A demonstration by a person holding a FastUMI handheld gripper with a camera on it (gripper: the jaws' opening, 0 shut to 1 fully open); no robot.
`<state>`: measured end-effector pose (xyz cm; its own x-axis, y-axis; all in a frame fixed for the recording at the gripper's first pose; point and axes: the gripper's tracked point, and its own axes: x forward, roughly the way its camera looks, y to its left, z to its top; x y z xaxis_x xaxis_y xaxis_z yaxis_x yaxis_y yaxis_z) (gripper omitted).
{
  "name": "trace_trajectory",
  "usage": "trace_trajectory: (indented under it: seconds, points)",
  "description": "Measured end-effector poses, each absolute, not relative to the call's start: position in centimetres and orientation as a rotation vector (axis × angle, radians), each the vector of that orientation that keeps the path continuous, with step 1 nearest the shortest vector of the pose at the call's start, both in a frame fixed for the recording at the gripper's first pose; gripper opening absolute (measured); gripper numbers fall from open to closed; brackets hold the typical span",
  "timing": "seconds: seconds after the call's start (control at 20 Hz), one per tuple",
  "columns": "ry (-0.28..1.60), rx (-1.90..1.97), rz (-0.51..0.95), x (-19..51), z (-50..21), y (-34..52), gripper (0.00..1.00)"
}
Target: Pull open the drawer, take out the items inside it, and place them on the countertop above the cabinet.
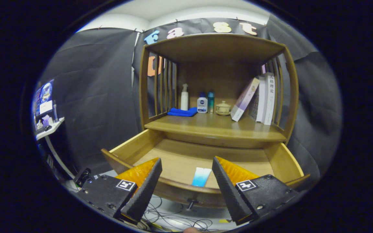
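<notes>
The gripper (186,168) hangs tilted down over the open drawer (131,147), its two fingers spread wide and holding nothing. Between them, just ahead, one blue-and-white tube (201,176) lies flat on the drawer floor by the front wall. Beyond the fingers, the countertop (215,129) carries one folded blue cloth (182,112), three bottles (202,103), one lidded cup (223,108) and several leaning books (261,98).

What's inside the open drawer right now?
One blue-and-white packet lies on the drawer floor near the front wall, seen between the open tool's fingers. The front wall and fingers hide the nearest strip and corners.
</notes>
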<state>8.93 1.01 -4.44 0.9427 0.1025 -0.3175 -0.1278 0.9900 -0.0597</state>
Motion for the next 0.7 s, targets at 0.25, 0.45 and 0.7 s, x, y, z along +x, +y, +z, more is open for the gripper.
trace_trajectory:
  seconds: [0.25,0.45,0.7]
  points:
    - [0.464,-0.056,0.104,12.1,-5.6,0.0,0.98]
    - [0.598,-0.029,0.062,14.3,-6.7,-1.5,0.98]
    - [0.709,0.004,0.017,17.4,-7.3,-3.2,0.98]
